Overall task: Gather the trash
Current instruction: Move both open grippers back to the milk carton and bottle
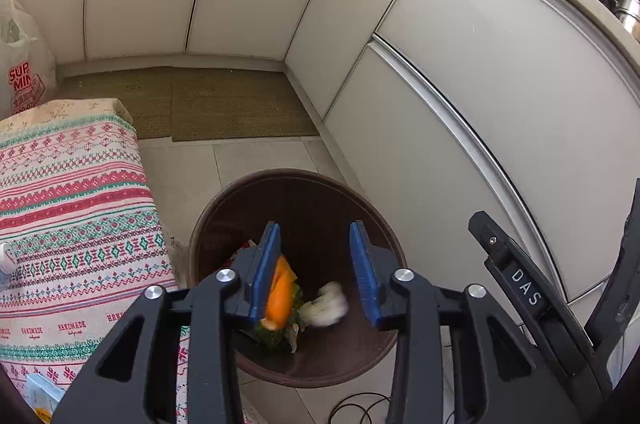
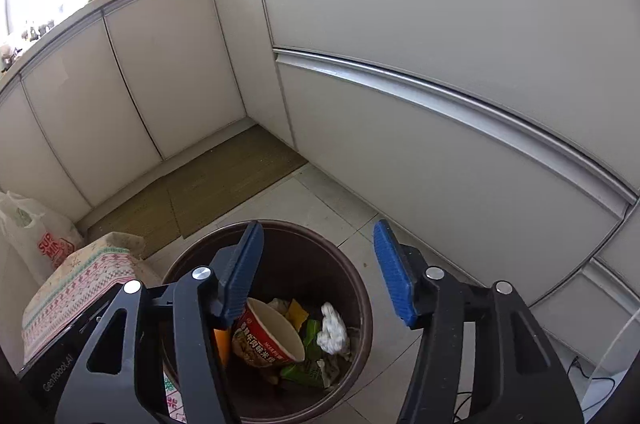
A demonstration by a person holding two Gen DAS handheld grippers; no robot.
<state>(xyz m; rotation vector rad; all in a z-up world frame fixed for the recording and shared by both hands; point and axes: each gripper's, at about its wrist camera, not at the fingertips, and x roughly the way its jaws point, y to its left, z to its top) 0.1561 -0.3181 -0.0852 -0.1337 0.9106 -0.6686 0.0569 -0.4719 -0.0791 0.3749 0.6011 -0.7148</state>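
On kitchen floor tiles by white cabinets, over brown bin: both grippers, left and right, spread, pinching nothing; hold directly above rim until scraps land.

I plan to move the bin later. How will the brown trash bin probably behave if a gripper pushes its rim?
The brown trash bin looks tall and holds only light trash such as a paper noodle cup, so a rim push may tip it. On the smooth floor tiles it could also slide. Its round wall looks stiff.
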